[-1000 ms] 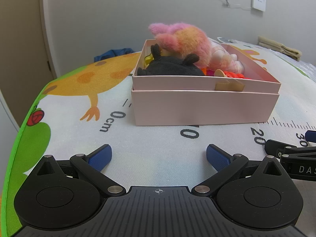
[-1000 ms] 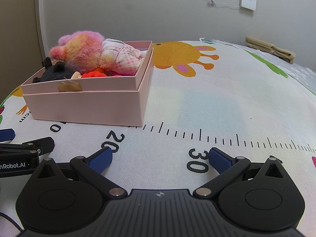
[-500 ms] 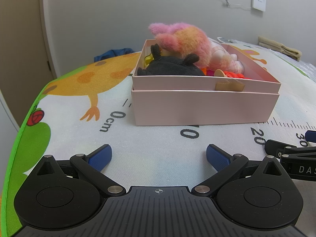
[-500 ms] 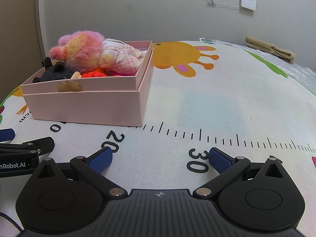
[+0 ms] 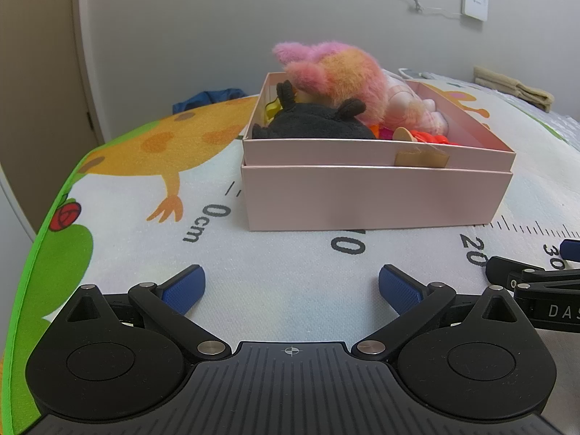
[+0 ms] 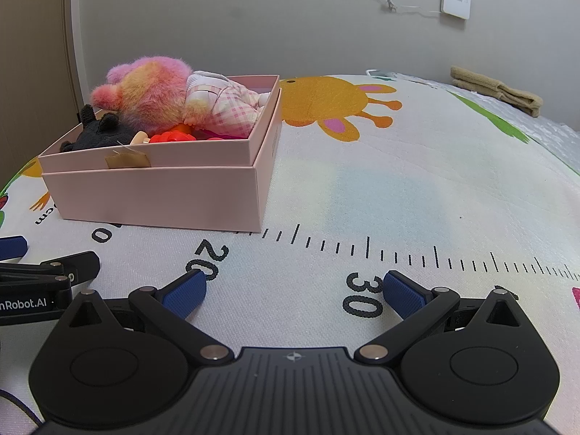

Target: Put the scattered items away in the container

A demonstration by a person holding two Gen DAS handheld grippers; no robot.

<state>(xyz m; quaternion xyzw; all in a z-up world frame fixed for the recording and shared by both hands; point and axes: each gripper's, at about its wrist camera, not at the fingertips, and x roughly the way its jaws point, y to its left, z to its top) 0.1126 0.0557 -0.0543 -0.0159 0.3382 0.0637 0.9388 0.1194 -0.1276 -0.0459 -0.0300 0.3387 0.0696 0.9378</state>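
Both claws, left (image 5: 291, 288) and right (image 6: 293, 290), rest spread and empty on the mat (image 6: 398, 181), near the pink box (image 5: 377, 195) holding the plush toys (image 5: 337, 76).

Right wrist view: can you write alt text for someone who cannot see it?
A pink box full of toys, among them a pink plush doll and a black plush, sits left on a printed play mat with a ruler scale. The right tongs are open and empty in the foreground; the left tongs show at the left edge.
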